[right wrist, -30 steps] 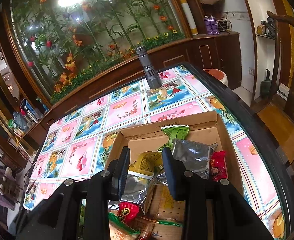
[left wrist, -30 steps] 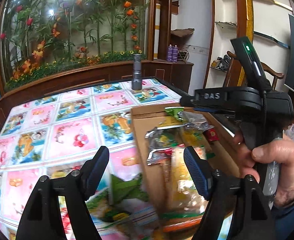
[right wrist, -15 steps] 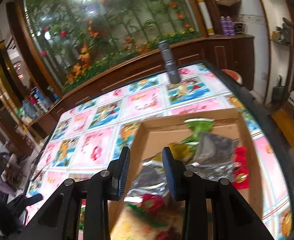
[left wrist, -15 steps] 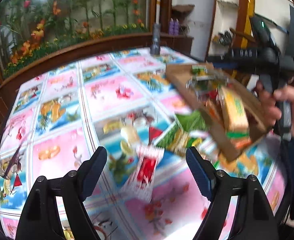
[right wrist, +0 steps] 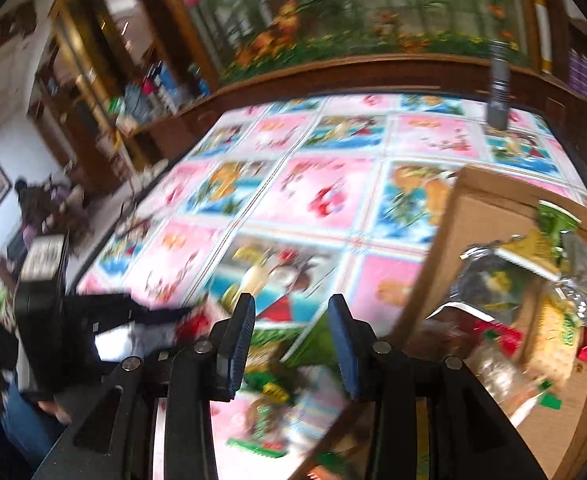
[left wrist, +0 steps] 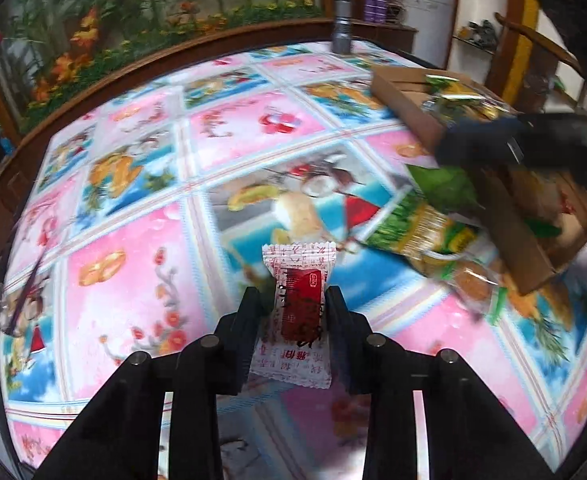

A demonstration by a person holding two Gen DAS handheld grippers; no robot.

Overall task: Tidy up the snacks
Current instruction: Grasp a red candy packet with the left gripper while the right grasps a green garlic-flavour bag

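Observation:
My left gripper (left wrist: 293,304) is shut on a white-and-red snack packet (left wrist: 299,300) that lies on the patterned tablecloth. A green-and-yellow snack bag (left wrist: 425,220) lies to its right, against a cardboard box (left wrist: 409,108) holding several snacks. In the right wrist view my right gripper (right wrist: 291,320) is open and empty above the green bag (right wrist: 317,340), left of the box (right wrist: 445,248). The left gripper (right wrist: 161,314) shows blurred at the left there.
A grey metal flashlight (left wrist: 342,20) stands at the far edge of the table; it also shows in the right wrist view (right wrist: 498,88). A wooden rail and flower display run behind the table. Shelves and a chair stand to the right.
My left gripper has dropped to the table and closed on the white-and-red packet. My right gripper has swung left, off the box and over the green bag, opening wider.

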